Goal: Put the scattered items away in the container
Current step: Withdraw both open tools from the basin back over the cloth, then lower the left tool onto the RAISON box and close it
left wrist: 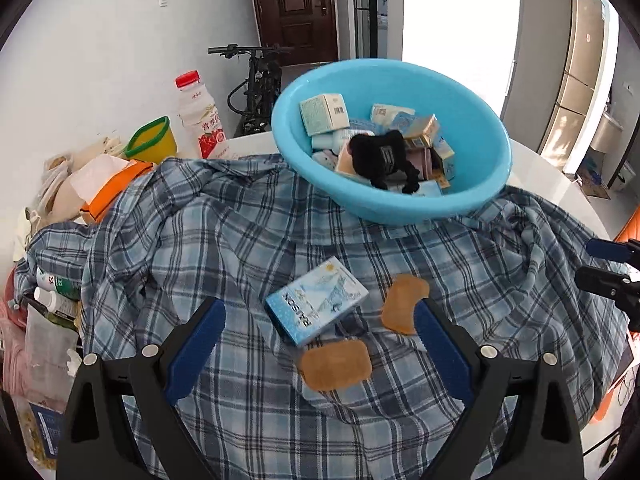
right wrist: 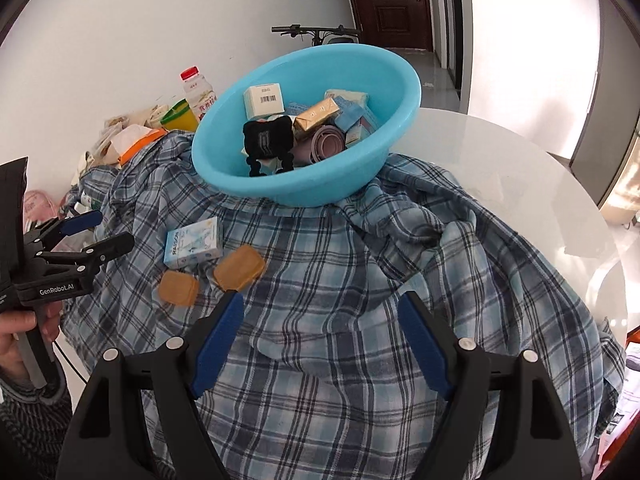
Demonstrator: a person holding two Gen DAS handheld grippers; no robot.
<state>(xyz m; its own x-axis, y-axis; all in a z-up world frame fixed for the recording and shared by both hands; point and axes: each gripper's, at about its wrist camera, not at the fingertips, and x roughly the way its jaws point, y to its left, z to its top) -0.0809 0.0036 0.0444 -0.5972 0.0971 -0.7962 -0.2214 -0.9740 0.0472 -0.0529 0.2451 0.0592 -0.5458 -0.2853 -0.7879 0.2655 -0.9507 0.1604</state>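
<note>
The left tool (left wrist: 320,332) hovers with its jaws spread wide and nothing between them, low over the plaid shirt (left wrist: 224,264) that covers the near part of the table. Three items are still out, lying on the shirt close together: a tan pad (left wrist: 335,365) nearest, a second tan pad (left wrist: 402,304) just beside the tool's right finger, and a light blue box (left wrist: 316,306) between and a little beyond them. The box looks the likeliest pick. It lies at a slant, so I would turn the tool to close across its narrow sides and press down a little into the cloth (the shirt is soft and rumpled, so a jaw could catch a fold). The pads are flat and thin and may need pinching at an edge.

The right tool (right wrist: 322,340) is also wide open and empty, over the shirt nearer the table's right edge, well apart from the items.

Farther back, the blue basin (left wrist: 400,208) sits on the shirt, tilted, already holding many small boxes and a black pouch (left wrist: 380,156).

Beyond the shirt the white round table (right wrist: 500,152) shows bare and glossy. At its far left edge stand a red-capped bottle (left wrist: 198,116), a yellow cup (left wrist: 154,140) and bags. Behind are a white wall, a bicycle (left wrist: 256,80) and a dark door (left wrist: 294,4).
</note>
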